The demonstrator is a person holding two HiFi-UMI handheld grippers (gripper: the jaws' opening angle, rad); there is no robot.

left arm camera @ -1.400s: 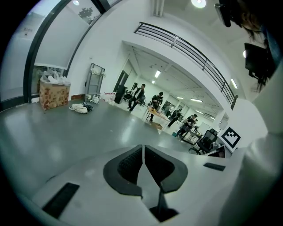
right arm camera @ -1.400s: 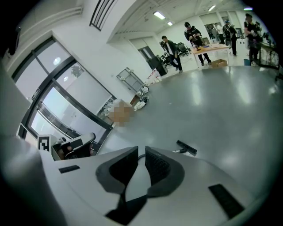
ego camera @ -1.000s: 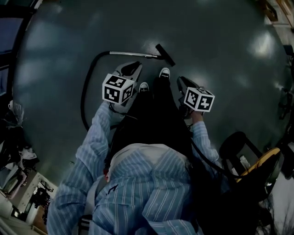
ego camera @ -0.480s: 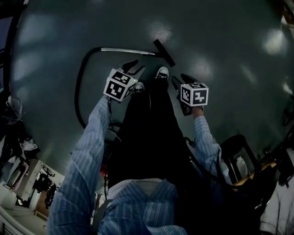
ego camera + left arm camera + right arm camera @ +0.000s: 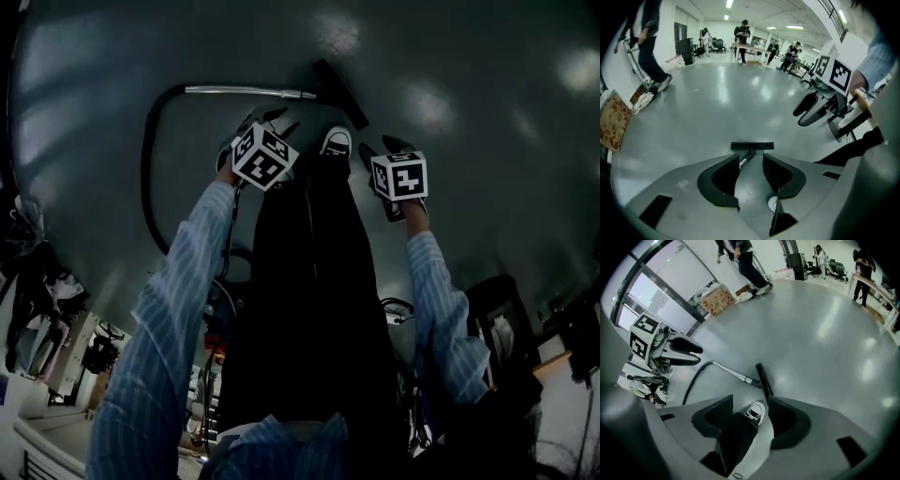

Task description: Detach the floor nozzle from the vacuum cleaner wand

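Observation:
The vacuum lies on the grey floor: a black floor nozzle (image 5: 339, 92) joined to a metal wand (image 5: 248, 91), with a black hose (image 5: 150, 169) curving off to the left. My left gripper (image 5: 270, 120) hangs just short of the wand, pointing steeply down. Its jaws are opening and hold nothing. In the left gripper view the nozzle (image 5: 752, 146) shows beyond the gap in my left gripper (image 5: 751, 171). My right gripper (image 5: 382, 147) is to the right of the nozzle, jaws opening and empty. In the right gripper view the nozzle (image 5: 764, 377) and wand (image 5: 731, 372) lie past my right gripper (image 5: 750, 416).
The person's white shoe (image 5: 754, 412) and dark trouser leg sit below the right jaws. A dark chair (image 5: 497, 309) stands at the right behind me. Other people and tables (image 5: 743, 33) are far across the hall, and a cardboard box (image 5: 717, 300) sits by the wall.
Both grippers have dropped toward the floor and come nearer to the wand and nozzle. Their jaws have gone from shut to open. The person has bent further forward.

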